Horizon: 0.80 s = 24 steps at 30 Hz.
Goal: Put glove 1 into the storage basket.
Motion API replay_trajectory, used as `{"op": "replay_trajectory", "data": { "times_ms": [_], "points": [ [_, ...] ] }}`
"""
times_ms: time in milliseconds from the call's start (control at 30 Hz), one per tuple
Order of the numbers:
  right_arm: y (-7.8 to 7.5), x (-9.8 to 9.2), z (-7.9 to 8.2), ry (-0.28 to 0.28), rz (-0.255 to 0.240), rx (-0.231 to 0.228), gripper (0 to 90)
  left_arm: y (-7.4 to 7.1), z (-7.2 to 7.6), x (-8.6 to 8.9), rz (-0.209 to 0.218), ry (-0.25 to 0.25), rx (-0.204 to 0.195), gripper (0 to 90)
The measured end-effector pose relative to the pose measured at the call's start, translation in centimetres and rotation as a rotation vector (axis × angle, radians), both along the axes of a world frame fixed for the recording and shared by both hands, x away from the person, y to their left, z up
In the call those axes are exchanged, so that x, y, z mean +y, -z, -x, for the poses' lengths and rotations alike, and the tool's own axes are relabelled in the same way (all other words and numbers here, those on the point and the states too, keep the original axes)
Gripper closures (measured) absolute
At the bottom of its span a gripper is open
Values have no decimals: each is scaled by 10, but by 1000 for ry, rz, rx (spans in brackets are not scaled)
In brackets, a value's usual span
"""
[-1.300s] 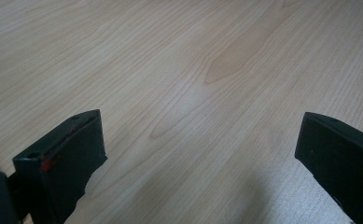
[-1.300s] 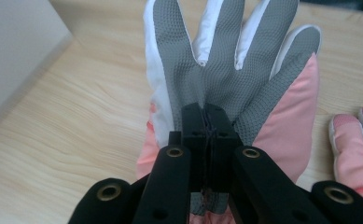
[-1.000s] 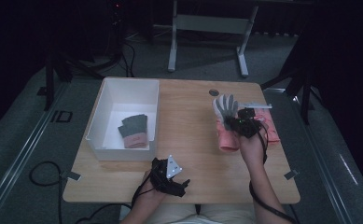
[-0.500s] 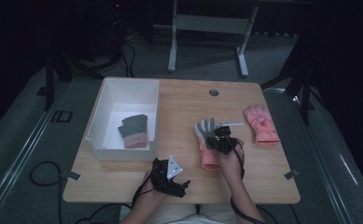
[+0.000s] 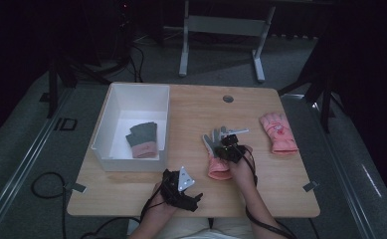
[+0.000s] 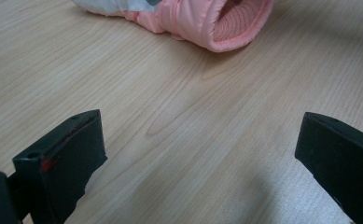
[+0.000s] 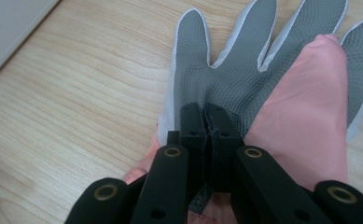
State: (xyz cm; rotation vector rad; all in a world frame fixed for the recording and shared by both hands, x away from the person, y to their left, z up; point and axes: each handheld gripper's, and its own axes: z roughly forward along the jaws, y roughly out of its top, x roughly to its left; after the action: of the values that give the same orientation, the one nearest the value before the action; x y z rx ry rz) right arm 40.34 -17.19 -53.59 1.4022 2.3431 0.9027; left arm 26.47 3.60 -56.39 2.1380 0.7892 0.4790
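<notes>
Pink-and-grey glove [image 5: 217, 153] pinched mid-worktop

The glove lies palm up on the worktop [image 5: 191, 117], and the right gripper [image 7: 209, 122] has its jaws shut on what looks like a fold of the grey palm fabric. The left gripper [image 5: 181, 190] rests near the front edge — jaws wide apart, nothing between them.

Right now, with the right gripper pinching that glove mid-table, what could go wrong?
1. The right gripper is shut on a thin fold of the pink and grey glove; the fabric may slip out when lifted.
2. The glove's cuff could drag on the table or catch the white bin rim on the way to the glove in the bin.
3. The left gripper sits open nearby, so the arms might cross paths.
</notes>
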Motion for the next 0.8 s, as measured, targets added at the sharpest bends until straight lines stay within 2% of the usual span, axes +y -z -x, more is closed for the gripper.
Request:
{"op": "replay_trajectory", "data": {
  "times_ms": [100,233,400,567,700,800],
  "points": [
    [-2,0,-1,-2,-14,19,817,1,-1,0,-4,0,6,14],
    [-14,-6,3,-22,-51,13,735,1,0,0,3,5,2,14],
    [-42,-25,13,-31,-71,-70,681,2,-1,0,-3,8,7,14],
    [-70,-65,20,-12,-49,-176,640,1,-1,0,-1,3,3,14],
    [-81,-106,16,54,-17,-208,640,1,-1,1,-5,-4,-3,14],
    [-87,-135,12,78,-11,-257,636,2,-1,1,-7,-6,1,14]
  ]
}}
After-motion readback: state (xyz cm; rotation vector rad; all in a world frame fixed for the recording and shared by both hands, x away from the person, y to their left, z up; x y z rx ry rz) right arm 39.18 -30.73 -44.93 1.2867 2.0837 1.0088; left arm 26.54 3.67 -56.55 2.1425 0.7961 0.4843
